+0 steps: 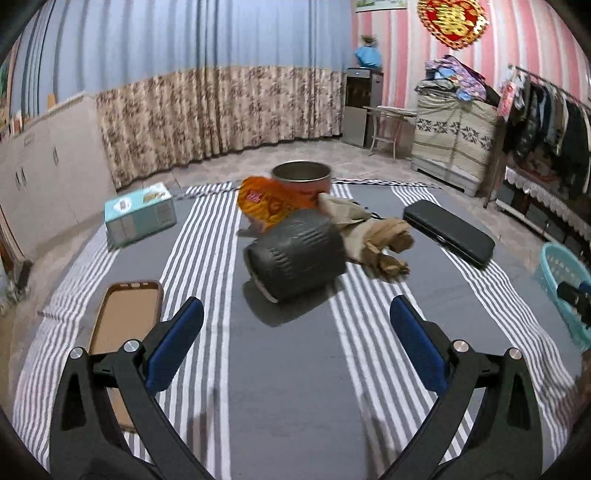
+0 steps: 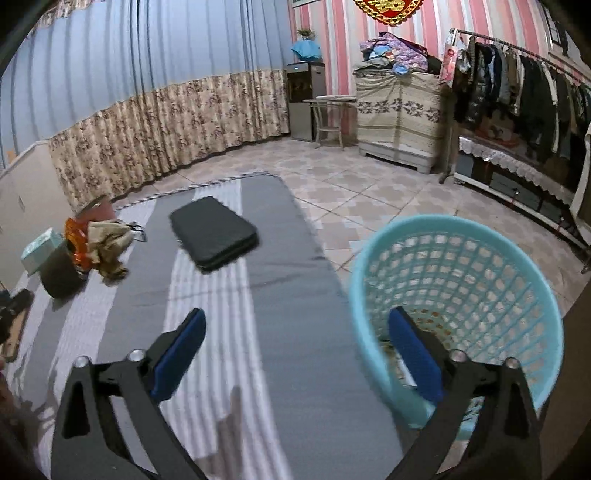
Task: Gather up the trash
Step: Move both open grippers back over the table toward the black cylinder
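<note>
The left gripper (image 1: 295, 321) hangs over the striped mat (image 1: 280, 369), fingers spread and holding nothing; a phone case (image 1: 122, 325) lies at the mat's left edge. The right gripper (image 2: 297, 332) is likewise spread and holds nothing, one finger inside the blue basket (image 2: 517, 266) beside the mat's right edge. Mid-mat, a tipped grey cup (image 1: 295, 254) touches crumpled brown paper (image 1: 373, 236) and an orange wrapper (image 1: 269, 203), with a black case (image 1: 448, 232) toward the right edge. Beyond sits a metal pot (image 1: 303, 177); a tissue box (image 1: 140, 214) sits at the far left corner.

The red wall ornament (image 1: 451, 20) bears a gold double-happiness character. Print on the orange wrapper (image 1: 266, 204) and teal box (image 1: 139, 214) is too blurred to read.
</note>
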`<state>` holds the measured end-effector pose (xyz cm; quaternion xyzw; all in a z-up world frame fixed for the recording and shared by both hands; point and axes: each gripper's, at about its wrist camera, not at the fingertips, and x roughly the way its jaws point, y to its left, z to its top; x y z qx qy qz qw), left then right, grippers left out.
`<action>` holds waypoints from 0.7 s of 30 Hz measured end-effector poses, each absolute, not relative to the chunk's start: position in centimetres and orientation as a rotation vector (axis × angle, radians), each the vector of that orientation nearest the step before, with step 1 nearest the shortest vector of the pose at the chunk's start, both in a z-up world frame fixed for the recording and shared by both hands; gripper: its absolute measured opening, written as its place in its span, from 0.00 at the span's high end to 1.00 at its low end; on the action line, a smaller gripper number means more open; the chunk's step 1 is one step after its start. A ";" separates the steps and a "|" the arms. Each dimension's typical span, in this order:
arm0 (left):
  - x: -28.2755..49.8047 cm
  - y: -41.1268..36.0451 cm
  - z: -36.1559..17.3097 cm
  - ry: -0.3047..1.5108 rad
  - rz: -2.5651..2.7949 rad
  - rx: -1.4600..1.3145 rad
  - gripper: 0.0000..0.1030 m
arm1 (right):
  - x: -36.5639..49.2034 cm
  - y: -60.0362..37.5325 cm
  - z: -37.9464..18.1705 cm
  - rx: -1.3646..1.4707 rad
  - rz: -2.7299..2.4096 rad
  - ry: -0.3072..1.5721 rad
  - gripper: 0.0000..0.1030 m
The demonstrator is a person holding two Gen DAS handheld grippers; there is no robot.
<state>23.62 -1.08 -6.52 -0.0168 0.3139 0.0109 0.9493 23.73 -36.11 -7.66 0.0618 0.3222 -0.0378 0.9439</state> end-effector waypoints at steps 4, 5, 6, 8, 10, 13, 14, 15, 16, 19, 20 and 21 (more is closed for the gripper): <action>25.8 0.1 -6.7 0.652 0.019 -0.042 0.05 | 24.7 -33.7 -7.7 0.071 -0.055 0.663 0.04; 26.6 -0.1 -6.7 0.666 0.023 -0.031 0.05 | 24.9 -33.3 -7.8 0.069 -0.055 0.663 0.04; 27.2 -0.2 -6.8 0.675 0.026 -0.028 0.05 | 25.3 -32.8 -7.8 0.078 -0.050 0.668 0.04; 28.9 -0.6 -7.0 0.715 0.027 -0.031 0.05 | 25.7 -32.4 -7.8 0.092 -0.044 0.674 0.04; 30.3 -1.0 -7.0 0.738 0.015 -0.057 0.05 | 26.1 -31.8 -7.9 0.092 -0.041 0.683 0.04; 31.7 -1.4 -6.9 0.738 0.045 -0.076 0.05 | 26.4 -31.2 -8.1 0.061 -0.044 0.694 0.04; 32.0 -1.5 -6.9 0.740 0.060 -0.073 0.05 | 26.4 -31.1 -8.2 0.054 -0.045 0.697 0.04; 32.7 -1.6 -7.0 0.748 0.086 -0.062 0.05 | 26.4 -31.0 -8.3 0.049 -0.047 0.700 0.04; 33.1 -1.6 -7.2 0.757 0.098 -0.057 0.05 | 26.4 -31.0 -8.4 0.049 -0.049 0.703 0.04; 33.8 -1.1 -8.1 0.805 0.097 -0.070 0.06 | 26.4 -31.0 -8.6 0.054 -0.049 0.711 0.04; 33.9 -1.0 -8.4 0.817 0.097 -0.075 0.06 | 26.3 -31.0 -8.7 0.054 -0.048 0.714 0.04; 33.8 -0.9 -8.5 0.822 0.087 -0.080 0.06 | 26.3 -30.9 -8.8 0.053 -0.047 0.716 0.04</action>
